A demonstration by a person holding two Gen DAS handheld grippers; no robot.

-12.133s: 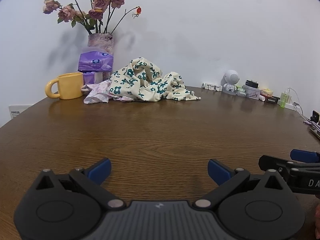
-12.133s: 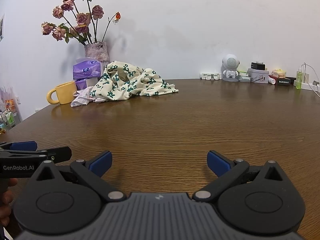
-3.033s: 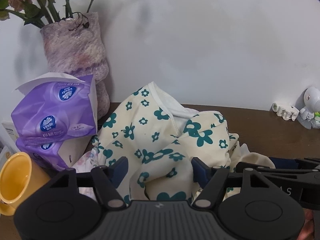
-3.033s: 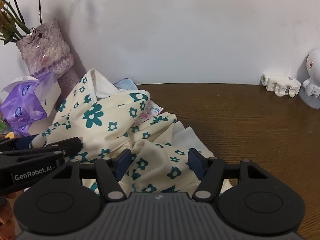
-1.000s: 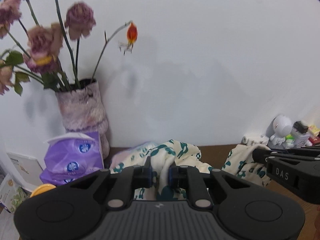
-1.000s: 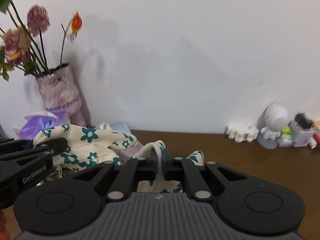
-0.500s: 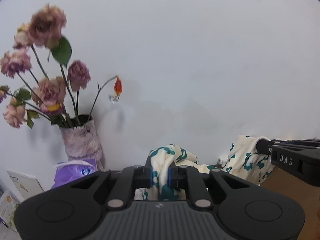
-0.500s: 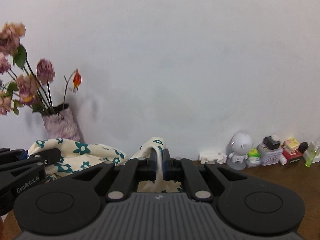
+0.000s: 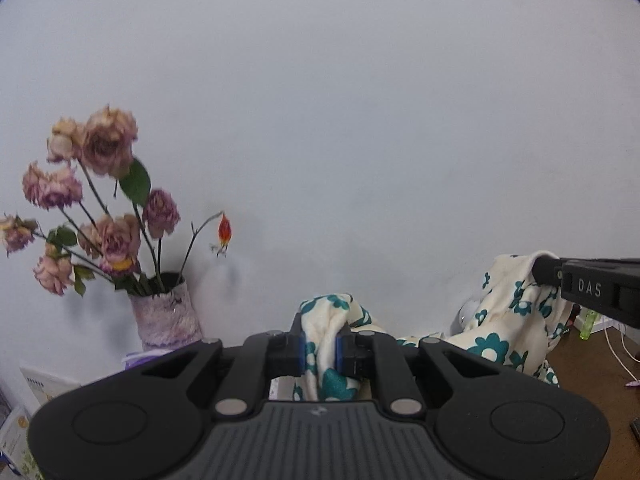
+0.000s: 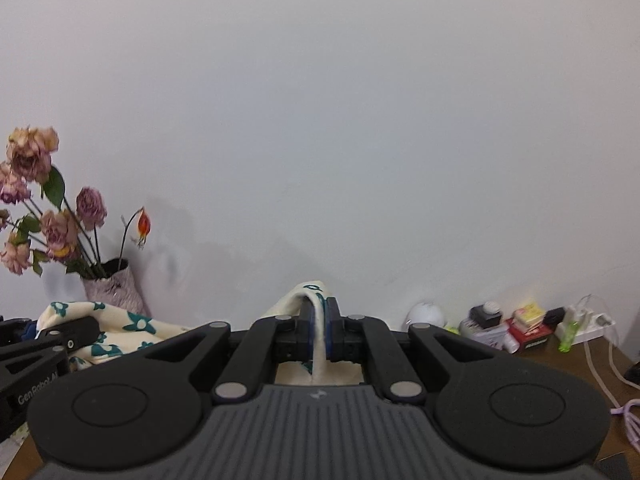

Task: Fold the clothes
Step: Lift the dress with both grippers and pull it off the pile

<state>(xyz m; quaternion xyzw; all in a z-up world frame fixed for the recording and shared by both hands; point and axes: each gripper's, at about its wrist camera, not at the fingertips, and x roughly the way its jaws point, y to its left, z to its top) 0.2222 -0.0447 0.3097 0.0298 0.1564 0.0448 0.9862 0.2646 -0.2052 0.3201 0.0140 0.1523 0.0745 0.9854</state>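
Garment (image 9: 516, 316), cream with teal flowers, now up off the tabletop (image 9: 592, 364) and strung between both grippers; a second ago more of it lay bunched low by the vase (image 9: 168, 316), three seconds ago heaped on the wood. Views now mostly white wall, flower heads (image 9: 108, 148) lower in view. Likely meaning: pickup finished, spreading stage begun; cloth not yet flat, no fold made.

Left gripper (image 9: 319, 350): jaws nearly together, pinching a thick wad of the floral fabric, cloth bulging above and below the blue pads. Right gripper (image 10: 319, 334): jaws almost fully closed on a thin edge of the same fabric, a strip arching over the top. Cloth sagging between the two, hanging well above the table edge. Small clutter (image 10: 520, 326) along the wall at right, apart from the cloth.
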